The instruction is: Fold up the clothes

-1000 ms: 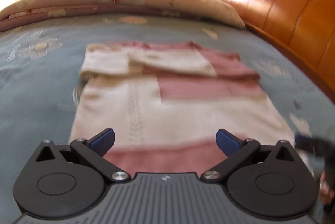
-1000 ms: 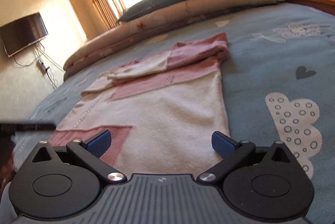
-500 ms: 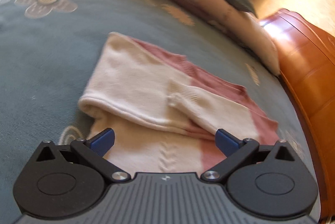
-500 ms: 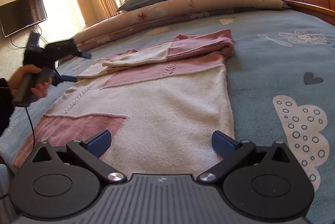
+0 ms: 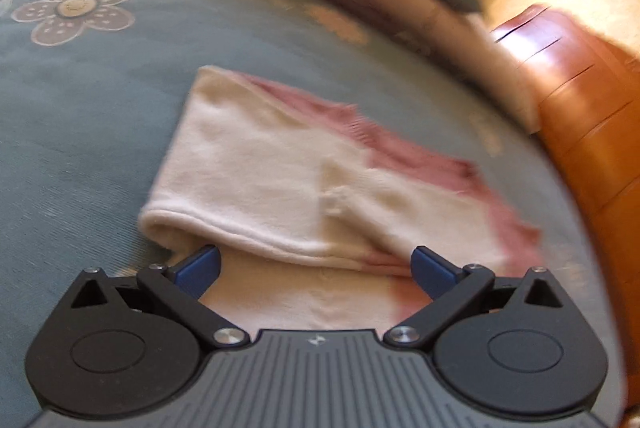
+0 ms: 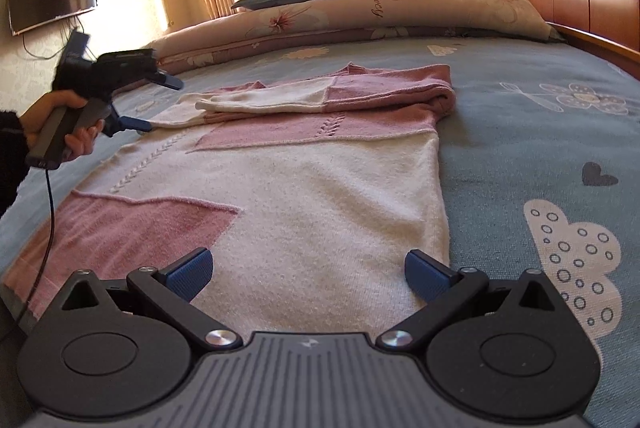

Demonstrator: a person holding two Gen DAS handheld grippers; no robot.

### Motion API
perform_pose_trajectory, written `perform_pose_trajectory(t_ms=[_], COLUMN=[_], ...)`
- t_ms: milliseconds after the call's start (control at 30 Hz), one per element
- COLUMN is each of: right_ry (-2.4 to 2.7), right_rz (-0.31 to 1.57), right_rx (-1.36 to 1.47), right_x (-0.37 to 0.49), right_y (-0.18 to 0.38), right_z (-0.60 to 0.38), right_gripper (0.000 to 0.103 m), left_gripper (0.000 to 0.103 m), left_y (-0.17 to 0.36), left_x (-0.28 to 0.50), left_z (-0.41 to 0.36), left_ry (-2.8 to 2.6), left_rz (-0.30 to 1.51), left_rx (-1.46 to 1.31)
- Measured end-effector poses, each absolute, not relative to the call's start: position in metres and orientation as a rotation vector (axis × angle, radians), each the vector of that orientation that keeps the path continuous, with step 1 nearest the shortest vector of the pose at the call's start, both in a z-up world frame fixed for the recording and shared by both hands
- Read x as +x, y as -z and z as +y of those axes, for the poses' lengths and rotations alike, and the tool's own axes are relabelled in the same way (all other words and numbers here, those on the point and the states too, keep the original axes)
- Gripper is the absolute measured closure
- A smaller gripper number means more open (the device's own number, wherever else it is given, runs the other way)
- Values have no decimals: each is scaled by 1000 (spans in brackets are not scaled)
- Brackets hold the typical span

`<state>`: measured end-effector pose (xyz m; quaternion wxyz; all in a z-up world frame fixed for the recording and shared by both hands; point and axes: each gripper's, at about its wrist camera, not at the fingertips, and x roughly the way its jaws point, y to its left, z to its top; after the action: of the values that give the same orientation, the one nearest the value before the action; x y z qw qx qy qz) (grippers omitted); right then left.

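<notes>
1. Left wrist view: left tool (image 5: pixel 316 266) is seen spread wide, nothing held. The sweater (image 5: pixel 320 179) lies flat on the bed (image 5: pixel 80 115), directly ahead of the fingers. The folded-in sleeve edge (image 5: pixel 240 234) is just beyond the fingertips, running crosswise between them. Whether a pad touches fabric cannot be told; the frame is blurred.
2. Right wrist view: right tool (image 6: pixel 308 274) is also wide open and empty, positioned over the hem end of the sweater (image 6: pixel 320 187). The long axis of the garment runs straight away from this tool, toward the pillows (image 6: pixel 360 7). The left tool (image 6: pixel 136 99) is seen at the far left, gripped in a hand (image 6: pixel 68 131), beside the shoulder end.
3. Judgement: the left tool is nearer the collar end, the right nearer the hem; a lengthwise fold is likely next.
</notes>
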<state>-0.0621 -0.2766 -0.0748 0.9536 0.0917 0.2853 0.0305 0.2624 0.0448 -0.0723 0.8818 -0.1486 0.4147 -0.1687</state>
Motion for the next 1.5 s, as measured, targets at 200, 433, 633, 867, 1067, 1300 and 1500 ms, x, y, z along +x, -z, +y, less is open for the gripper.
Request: perform_pose_trajectory(t_ms=[200,433,633,867,1067,1300,1500], right_ry=[-61,-61,-58,-60,-59,-55,-49], right_rz=[585,585,588,584,588,592,595], right_rx=[167,169,159,181,172,151,122], right_x=[-62,-62,-63,-64,-64,-64,-64], right_y=[75,74,74,74,73,74,75], right_z=[-275,-275,-275,-277,-277,-274,-270], right_gripper=[0,0,0,0,0,0,0], left_gripper=[6,4,4,4,4,4,4], left_y=[64,56,67,49,74,55,65], left_x=[257,222,212,193,186,151,110], left_z=[48,40,50,54,33,44,48], left_ry=[323,403,264,350,370,373,436], left_rz=[847,851,863,835,916,900,937], left_rx=[-275,-226,-139,-230,-155,-56,-74])
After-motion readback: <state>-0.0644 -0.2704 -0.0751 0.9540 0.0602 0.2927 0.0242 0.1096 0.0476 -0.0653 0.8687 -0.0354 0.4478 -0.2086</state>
